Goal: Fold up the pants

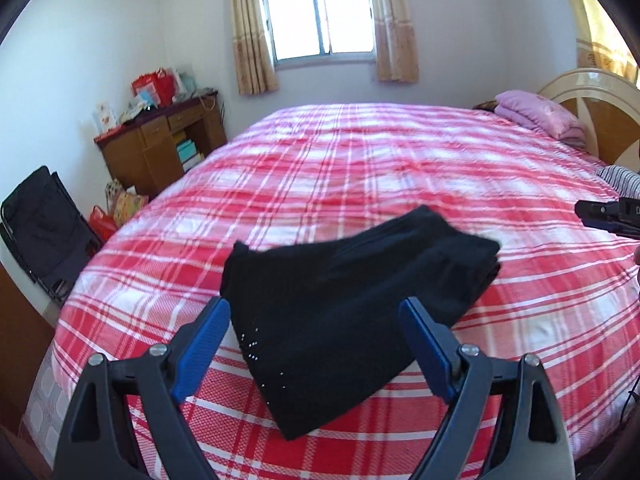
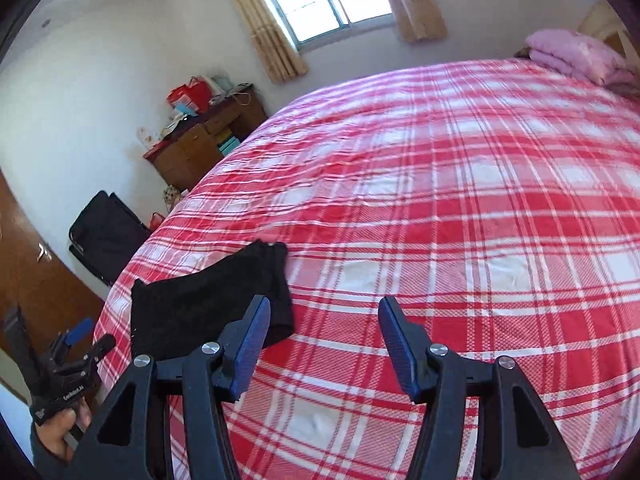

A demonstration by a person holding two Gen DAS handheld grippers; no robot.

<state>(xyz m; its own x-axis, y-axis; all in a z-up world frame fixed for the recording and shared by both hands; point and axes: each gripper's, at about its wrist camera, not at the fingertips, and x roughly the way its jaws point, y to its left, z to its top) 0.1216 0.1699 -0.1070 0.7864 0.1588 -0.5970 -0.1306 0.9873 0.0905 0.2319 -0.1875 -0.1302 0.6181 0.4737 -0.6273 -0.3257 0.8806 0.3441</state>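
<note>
black pants [image 1: 344, 304] lie folded into a compact bundle on the red-and-white plaid bed [image 1: 440, 184], near its front edge, sitting at 12 o'clock just past the left hand-held gripper [image 1: 314, 312], whose blue pads [image 1: 200, 352] stand wide apart and released, nothing pinched. in the right wrist view the pants [image 2: 208, 300] sit at 10 o'clock of the right hand-held gripper [image 2: 324, 316], also released with jaws parted over bare plaid, holding nothing. folded pink blanket [image 1: 536, 114] at 2 o'clock by the headboard, wooden desk [image 1: 160, 148] at 10 o'clock against the wall, window [image 1: 320, 16] at 12.
</note>
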